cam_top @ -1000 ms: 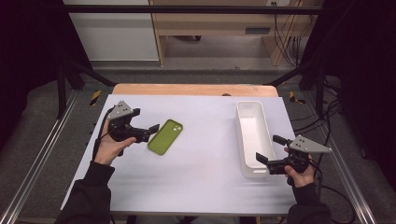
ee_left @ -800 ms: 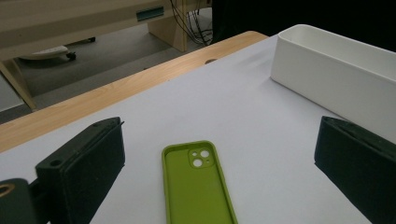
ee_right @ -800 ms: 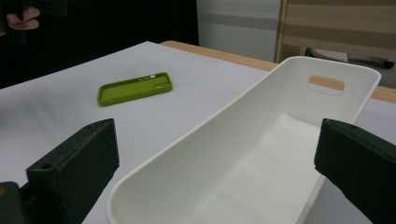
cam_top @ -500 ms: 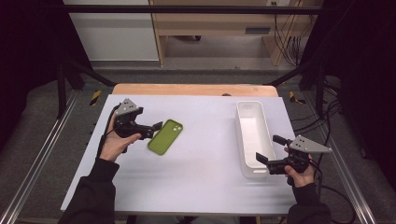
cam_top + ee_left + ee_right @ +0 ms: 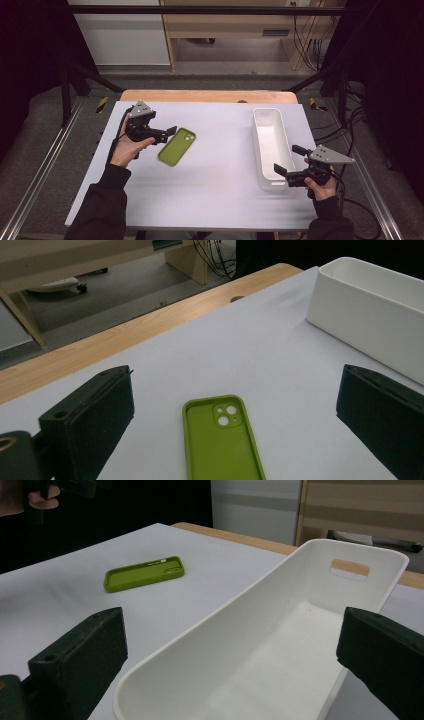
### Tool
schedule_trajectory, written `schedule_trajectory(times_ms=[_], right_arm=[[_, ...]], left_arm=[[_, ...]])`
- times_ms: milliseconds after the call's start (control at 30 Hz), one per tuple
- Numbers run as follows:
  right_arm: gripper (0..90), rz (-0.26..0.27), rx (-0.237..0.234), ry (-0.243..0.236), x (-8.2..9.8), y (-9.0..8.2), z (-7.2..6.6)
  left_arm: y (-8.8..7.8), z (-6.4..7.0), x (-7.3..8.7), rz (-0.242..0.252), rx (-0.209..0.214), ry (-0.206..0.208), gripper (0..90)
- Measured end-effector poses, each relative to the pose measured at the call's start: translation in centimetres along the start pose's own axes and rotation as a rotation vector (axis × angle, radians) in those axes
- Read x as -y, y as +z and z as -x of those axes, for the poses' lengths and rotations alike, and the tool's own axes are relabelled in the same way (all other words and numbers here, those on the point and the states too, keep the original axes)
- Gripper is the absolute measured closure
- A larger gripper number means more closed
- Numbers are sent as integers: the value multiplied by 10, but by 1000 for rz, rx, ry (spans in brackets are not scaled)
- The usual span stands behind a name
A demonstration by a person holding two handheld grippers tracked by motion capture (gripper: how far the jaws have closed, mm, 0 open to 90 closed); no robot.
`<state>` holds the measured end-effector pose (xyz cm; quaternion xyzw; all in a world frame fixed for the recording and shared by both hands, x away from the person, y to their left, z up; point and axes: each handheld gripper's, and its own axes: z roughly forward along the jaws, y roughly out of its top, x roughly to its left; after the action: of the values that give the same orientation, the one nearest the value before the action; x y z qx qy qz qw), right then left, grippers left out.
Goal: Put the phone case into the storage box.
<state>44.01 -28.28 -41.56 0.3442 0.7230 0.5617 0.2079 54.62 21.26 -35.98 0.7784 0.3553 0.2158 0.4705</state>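
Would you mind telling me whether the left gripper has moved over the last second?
Yes. The left gripper has shifted toward the table's far edge, closing on the green phone case.

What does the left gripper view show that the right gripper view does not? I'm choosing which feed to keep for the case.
Left gripper view: the green phone case lies hollow side up between its open claw, camera cutout clear. Right gripper view: the white bin's bare inside with a handle slot, its near end between the open right claw. Both share case, bin and white table.
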Motion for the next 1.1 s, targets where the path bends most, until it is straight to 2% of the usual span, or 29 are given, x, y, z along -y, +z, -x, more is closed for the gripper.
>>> schedule_trajectory(times_ms=[500, 1100], right_arm=[[3, 0, -1, 0, 0, 0, 1], [3, -3, 1, 5, 1, 0, 1]], left_arm=[[15, -3, -4, -29, -4, 20, 16], [32, -11, -2, -44, -28, 10, 22]])
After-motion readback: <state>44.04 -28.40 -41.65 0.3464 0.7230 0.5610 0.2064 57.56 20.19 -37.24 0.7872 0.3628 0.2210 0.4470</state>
